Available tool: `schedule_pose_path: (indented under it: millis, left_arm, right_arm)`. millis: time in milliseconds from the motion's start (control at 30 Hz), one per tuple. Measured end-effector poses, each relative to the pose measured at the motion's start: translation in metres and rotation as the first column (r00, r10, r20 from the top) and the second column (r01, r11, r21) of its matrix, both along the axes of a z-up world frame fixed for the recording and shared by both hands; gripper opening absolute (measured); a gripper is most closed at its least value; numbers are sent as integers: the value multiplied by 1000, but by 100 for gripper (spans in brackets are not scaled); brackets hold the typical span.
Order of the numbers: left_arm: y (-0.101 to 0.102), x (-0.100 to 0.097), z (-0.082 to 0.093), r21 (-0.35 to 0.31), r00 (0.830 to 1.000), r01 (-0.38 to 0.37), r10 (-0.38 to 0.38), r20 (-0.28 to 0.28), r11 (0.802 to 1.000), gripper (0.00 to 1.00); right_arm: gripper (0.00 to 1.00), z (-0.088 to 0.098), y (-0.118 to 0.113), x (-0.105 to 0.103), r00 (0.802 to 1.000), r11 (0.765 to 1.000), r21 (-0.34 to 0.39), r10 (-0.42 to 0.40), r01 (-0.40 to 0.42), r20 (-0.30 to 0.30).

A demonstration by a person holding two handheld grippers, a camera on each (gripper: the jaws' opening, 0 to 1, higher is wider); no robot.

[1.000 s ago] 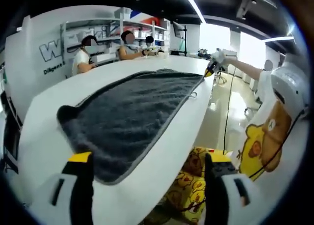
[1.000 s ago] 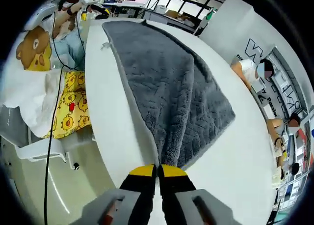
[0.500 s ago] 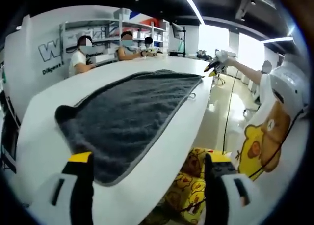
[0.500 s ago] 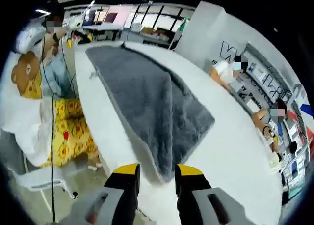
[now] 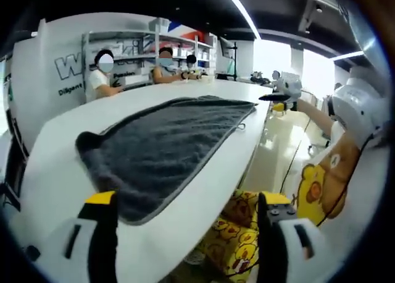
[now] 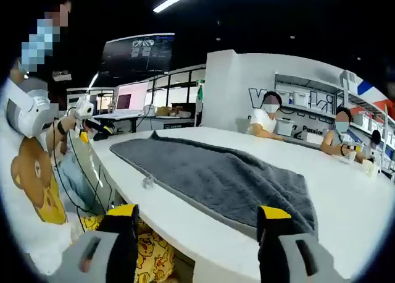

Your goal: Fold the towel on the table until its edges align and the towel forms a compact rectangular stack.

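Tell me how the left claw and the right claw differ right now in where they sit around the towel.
The left claw hangs at one end of the grey towel, by a bunched corner; the right claw hangs at the opposite end. Seen along the left claw, the towel's small loop tag lies far off; seen along the right claw, it lies close. Both stand wide open with yellow-tipped jaws, holding nothing, off the white table.

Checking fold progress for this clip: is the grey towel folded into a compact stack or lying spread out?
Mostly spread: the grey towel lies long and flat along the white table. Only its end looks bunched; no compact stack.
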State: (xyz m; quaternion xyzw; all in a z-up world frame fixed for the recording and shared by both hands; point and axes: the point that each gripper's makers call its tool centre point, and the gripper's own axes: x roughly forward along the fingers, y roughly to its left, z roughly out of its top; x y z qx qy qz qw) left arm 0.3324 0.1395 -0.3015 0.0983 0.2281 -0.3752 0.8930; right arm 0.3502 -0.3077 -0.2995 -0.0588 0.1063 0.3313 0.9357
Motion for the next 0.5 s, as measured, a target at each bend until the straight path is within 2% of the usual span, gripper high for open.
schedule_pose_path:
  millis: [133, 333, 500]
  left_arm:
    - [0, -3, -4, -8, 1000, -4, 4, -6, 1000, 99]
    - [-2, -6, -10, -19, 1000, -3, 3, -23, 1000, 99]
    - [-4, -5, -10, -20, 1000, 2, -2, -24, 1000, 99]
  right_arm:
    - [99, 1, 5, -1, 1000, 999, 47, -14, 13, 14]
    - [99, -2, 3, 1, 999, 998, 62, -33, 32, 21]
    - [99, -7, -1, 3, 998, 998, -21, -52, 52, 32]
